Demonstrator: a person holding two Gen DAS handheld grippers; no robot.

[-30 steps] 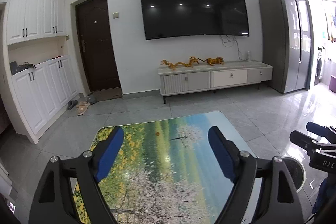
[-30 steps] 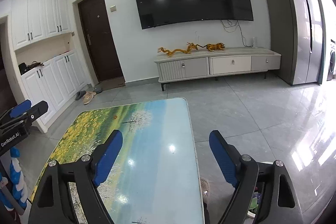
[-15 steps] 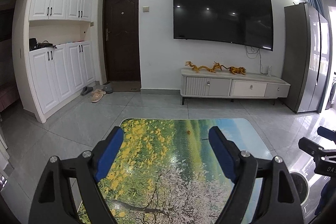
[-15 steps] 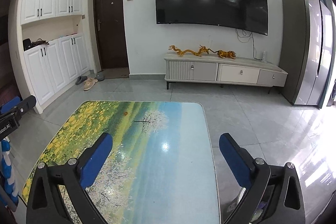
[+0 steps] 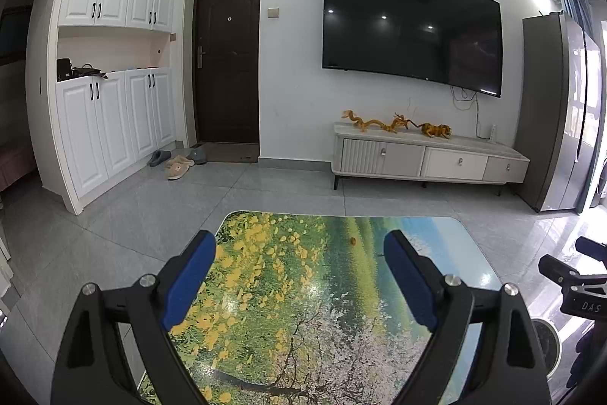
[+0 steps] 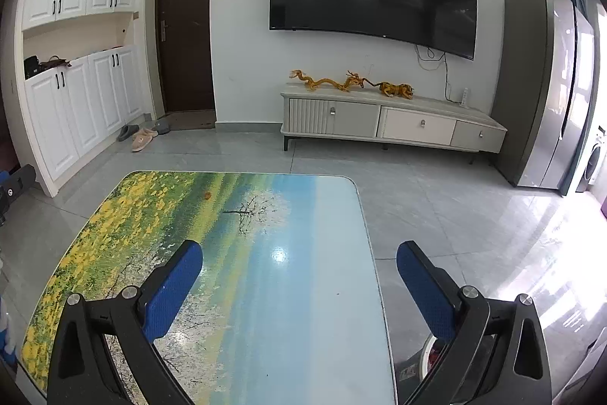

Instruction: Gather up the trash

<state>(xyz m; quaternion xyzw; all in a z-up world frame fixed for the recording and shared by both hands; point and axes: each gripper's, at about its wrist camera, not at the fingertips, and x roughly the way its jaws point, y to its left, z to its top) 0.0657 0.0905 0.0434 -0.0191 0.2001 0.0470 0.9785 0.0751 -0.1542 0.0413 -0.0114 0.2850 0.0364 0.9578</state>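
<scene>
The one likely piece of trash in view is a small orange scrap [image 5: 353,240] lying on the table [image 5: 466,238], out toward its far end; in the right wrist view it sits at [image 6: 207,194] on the yellow-flowered part of the printed landscape. It is too small to say what it is, perhaps a bit of peel or a wrapper.

Over the last second both views have swung: the door and white cabinets have come further into frame and the table now lies squarer ahead of each claw. The left claw [image 5: 299,276] has just been opening a little wider, and the right claw [image 6: 299,287] has just been opening to its widest; nothing is between the blue pads of either, and neither has hold of anything. This reads as lining up for a first pick, with the scrap ahead of the left claw and well short of contact.

The table is glossy and otherwise bare. Beside its right edge, low down, stands a round bin [image 6: 430,355], partly hidden behind the right claw. Around it is grey tiled floor [image 5: 288,192], a TV cabinet [image 5: 428,162] under a wall television [image 5: 409,25], slippers [image 5: 178,166] by the dark door [image 5: 227,63], white cabinets [image 5: 110,124], and a tall fridge [image 5: 554,109].
</scene>
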